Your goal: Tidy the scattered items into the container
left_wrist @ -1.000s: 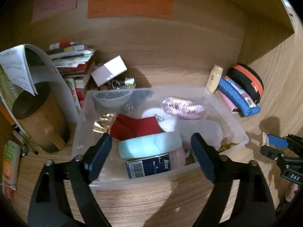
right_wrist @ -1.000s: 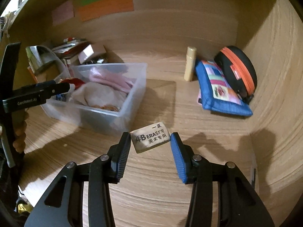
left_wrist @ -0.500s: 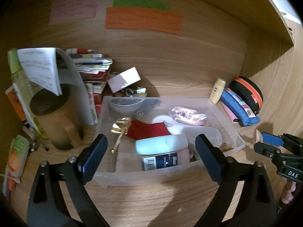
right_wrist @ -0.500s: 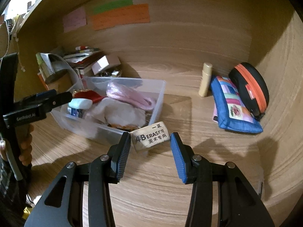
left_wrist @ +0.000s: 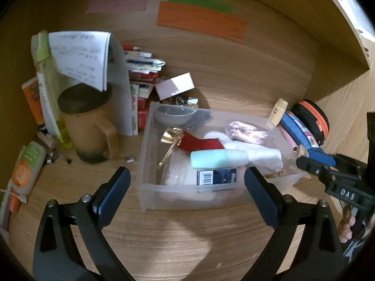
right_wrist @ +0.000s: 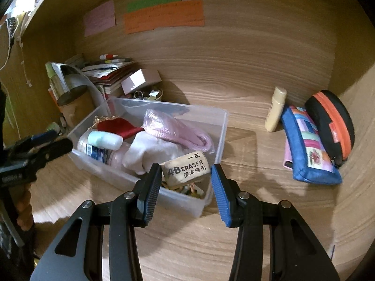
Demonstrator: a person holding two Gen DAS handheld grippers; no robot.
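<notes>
One eraser (right_wrist: 185, 169) sits clamped crosswise in the right hand-held gripper (right_wrist: 186, 182), apparently over the near right corner of the bin (right_wrist: 223, 126), at frame centre. Left hand-held gripper (left_wrist: 187, 187), jaws just widened and empty, frames the bin's near wall.

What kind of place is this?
Probably a wooden home desk nook: sticky notes on the back wall, a stack of books, a pencil case and a mug.
</notes>
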